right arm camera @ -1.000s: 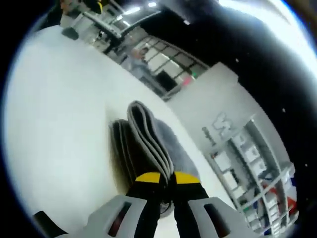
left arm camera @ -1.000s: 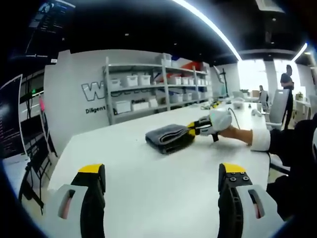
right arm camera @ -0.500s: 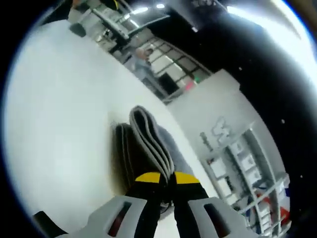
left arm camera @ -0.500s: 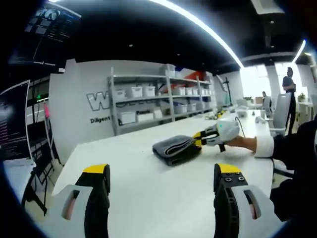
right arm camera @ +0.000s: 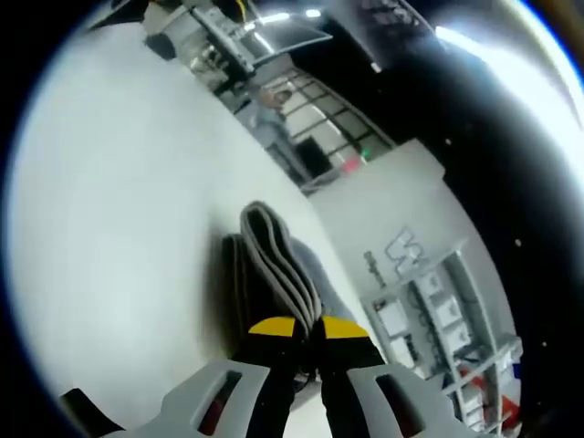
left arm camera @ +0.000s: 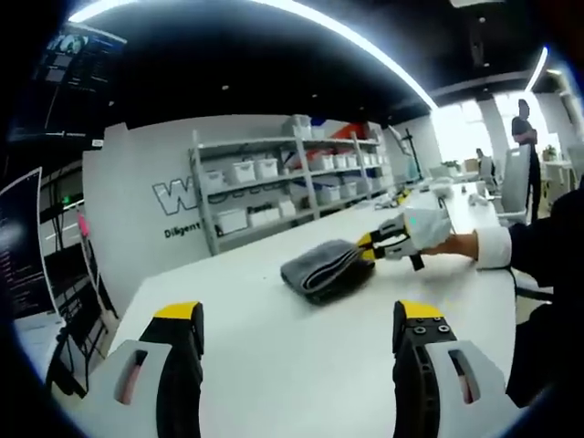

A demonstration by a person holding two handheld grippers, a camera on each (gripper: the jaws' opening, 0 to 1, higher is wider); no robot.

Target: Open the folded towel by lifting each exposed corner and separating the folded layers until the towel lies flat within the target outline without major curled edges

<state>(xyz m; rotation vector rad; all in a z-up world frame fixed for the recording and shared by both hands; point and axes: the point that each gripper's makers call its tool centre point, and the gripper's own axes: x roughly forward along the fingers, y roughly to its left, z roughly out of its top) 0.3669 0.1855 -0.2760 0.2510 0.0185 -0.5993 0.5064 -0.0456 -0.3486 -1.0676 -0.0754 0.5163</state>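
1 folded grey towel [left arm camera: 327,267] lies on the white table [left arm camera: 274,356], roughly mid-table in the left gripper view and well ahead of the left gripper [left arm camera: 297,319]. That gripper hovers over bare tabletop with its 2 yellow-tipped jaws spread wide and nothing between them. The right gripper [left arm camera: 372,245], held by 1 hand [left arm camera: 456,245] with a white cuff and dark sleeve, reaches in from the right side of that view and meets the near edge of the towel

In the right gripper view the right gripper [right arm camera: 308,327] has its 2 jaws pressed together on a bundle of the towel's [right arm camera: 274,265] top layers; at least 3 pale layer edges run away from the jaws in a raised ridge, while the lower folds sit on the table [right arm camera: 109,228] just to the left of them

Behind the table, 1 grey shelving unit [left arm camera: 274,187] with several white bins stands against a white wall with dark lettering. 1 person [left arm camera: 525,128] stands far off near the bright windows, and 1 more figure [right arm camera: 274,119] stands beyond the table in the right gripper view
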